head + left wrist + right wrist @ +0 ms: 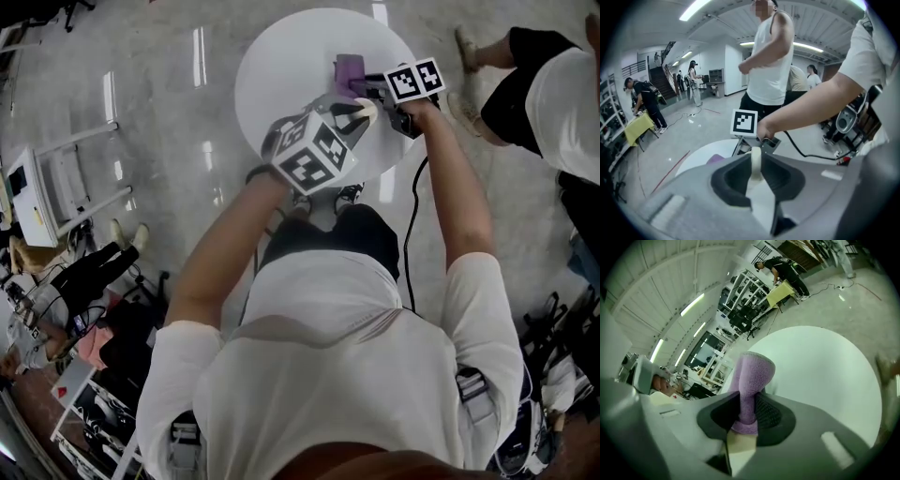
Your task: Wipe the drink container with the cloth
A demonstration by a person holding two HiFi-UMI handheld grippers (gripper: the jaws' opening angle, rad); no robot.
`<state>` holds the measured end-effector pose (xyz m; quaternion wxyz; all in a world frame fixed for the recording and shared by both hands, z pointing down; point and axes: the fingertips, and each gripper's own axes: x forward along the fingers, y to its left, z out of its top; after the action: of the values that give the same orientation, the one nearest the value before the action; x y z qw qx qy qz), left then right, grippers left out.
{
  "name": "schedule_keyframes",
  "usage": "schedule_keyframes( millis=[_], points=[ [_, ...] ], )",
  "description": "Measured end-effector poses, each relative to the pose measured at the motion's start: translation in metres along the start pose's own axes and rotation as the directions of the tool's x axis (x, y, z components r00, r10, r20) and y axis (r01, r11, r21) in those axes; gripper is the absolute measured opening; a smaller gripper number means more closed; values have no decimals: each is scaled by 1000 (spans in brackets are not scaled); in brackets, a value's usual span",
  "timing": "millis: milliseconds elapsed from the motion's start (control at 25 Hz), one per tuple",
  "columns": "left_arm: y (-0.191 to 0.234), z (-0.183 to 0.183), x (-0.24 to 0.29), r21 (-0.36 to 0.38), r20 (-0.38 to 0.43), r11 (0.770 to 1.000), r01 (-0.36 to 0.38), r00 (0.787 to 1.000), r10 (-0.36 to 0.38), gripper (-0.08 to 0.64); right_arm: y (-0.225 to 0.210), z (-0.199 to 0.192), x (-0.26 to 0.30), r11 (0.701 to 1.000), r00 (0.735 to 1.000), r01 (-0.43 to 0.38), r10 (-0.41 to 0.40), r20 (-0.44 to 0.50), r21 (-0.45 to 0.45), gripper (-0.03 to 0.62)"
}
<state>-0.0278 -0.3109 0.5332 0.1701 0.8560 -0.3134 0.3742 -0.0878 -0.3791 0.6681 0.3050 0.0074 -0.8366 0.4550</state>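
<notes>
Closest to the head camera is our white shirt [347,375], with both bare forearms reaching forward over a round white table [281,66].

1. Left gripper [756,154]: the two cream fingers [761,201] lie close together and read as one narrow strip in the left gripper view. We can make out nothing between them. In the head view its marker cube [309,155] sits over the near edge of the table, and the tips point toward the cloth.

2. Right gripper [749,404]: the jaws are clamped on a purple cloth [752,376]. The cloth stands up out of the jaws as a thick fold with a rounded top end. Its lower edge sits just above the cream pad at the jaw root.

3. Cloth position: over the table top, toward the far side from us in the head view, just ahead of the left gripper's tips. Whether it touches the table we cannot tell.

4. Surroundings: a bystander [768,61] in a white sleeveless top stands beyond the table. A black cable [410,234] hangs from the right gripper along our right forearm.
</notes>
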Motion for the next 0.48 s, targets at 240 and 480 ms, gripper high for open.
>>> schedule_keyframes(
  millis=[240,480],
  points=[
    [7,-2,2,-1,-3,1000,1,1000,-1,64,-23,1,7,997,997,74,-75,-28,-22,94],
    [3,-9,-4,-1,-15,1000,16,1000,-16,64,-25,7,-6,992,991,124,-124,42,11,94]
  ],
)
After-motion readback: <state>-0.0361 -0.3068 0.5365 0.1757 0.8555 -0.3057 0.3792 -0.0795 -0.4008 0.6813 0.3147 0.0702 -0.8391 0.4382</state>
